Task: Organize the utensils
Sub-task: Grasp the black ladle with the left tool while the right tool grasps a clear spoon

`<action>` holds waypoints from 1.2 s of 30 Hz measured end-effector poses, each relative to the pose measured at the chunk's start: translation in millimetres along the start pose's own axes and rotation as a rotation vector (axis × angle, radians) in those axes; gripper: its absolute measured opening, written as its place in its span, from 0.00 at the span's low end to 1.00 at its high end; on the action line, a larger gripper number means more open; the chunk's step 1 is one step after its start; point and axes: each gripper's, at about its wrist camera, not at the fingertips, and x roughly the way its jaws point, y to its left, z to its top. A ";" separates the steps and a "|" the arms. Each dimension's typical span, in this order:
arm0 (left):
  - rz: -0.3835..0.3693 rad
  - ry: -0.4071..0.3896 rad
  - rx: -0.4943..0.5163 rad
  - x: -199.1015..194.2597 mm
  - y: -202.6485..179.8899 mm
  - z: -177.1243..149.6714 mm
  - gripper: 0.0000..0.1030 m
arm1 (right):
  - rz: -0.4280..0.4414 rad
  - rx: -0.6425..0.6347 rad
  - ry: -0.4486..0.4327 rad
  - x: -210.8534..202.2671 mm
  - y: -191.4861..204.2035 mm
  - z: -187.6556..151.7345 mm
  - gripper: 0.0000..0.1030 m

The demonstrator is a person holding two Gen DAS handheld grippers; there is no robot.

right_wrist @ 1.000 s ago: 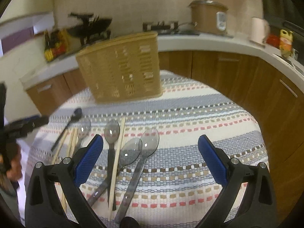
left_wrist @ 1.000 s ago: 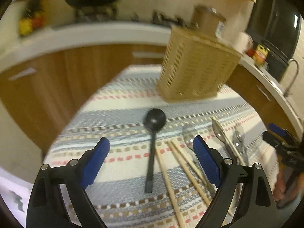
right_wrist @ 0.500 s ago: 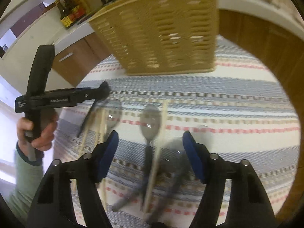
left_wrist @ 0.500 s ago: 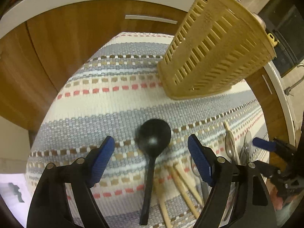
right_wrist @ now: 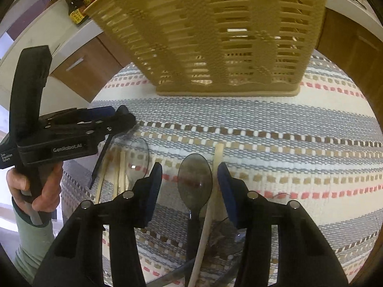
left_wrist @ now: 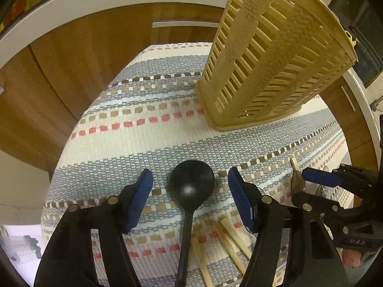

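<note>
Stage: start of the sorting, nothing visibly in the basket [left_wrist: 275,55] yet (inside hidden behind its slatted wall).
Basket: upright on the striped cloth [left_wrist: 153,148] of the counter, at 1 o'clock in the left view, 12 o'clock in the right view.
Left tongs [left_wrist: 190,199]: spread, lately narrowing, straddling the bowl of the black spoon [left_wrist: 191,186]; pads just beside it, not pressing.
Black spoon: flat on the cloth, bowl at 12 o'clock, handle running to 6 o'clock.
Right tongs [right_wrist: 189,186]: spread, lately narrowing, around the bowl of a smoky clear spoon [right_wrist: 195,181]; one chopstick [right_wrist: 215,174] also between the pads, close to the right pad (contact not certain).
Still lying loose: more chopsticks [left_wrist: 229,234] at 5 o'clock of the black spoon, another clear spoon [right_wrist: 138,157] at 9 o'clock in the right view.
Done: nothing, by the look of it.
Left to do: pinching both spoons, carrying them to the basket, then the chopsticks and remaining spoons (likely several trips).
</note>
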 end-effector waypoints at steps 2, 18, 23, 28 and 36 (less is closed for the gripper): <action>-0.004 -0.003 -0.003 0.0 -1.2 -0.8 0.61 | -0.007 -0.013 0.004 2.1 4.1 0.5 0.43; -0.020 -0.007 -0.006 -6.3 3.8 -6.9 0.61 | -0.066 -0.069 0.009 20.2 23.2 16.4 0.43; -0.022 -0.008 -0.006 -6.5 3.8 -6.7 0.61 | -0.079 -0.084 0.063 35.2 26.4 14.8 0.43; -0.011 -0.001 -0.003 -4.8 1.4 -7.3 0.61 | -0.128 -0.124 0.092 38.7 36.1 5.2 0.43; 0.180 0.028 0.082 6.0 -32.0 -3.6 0.60 | -0.254 -0.178 0.101 55.7 53.0 11.5 0.29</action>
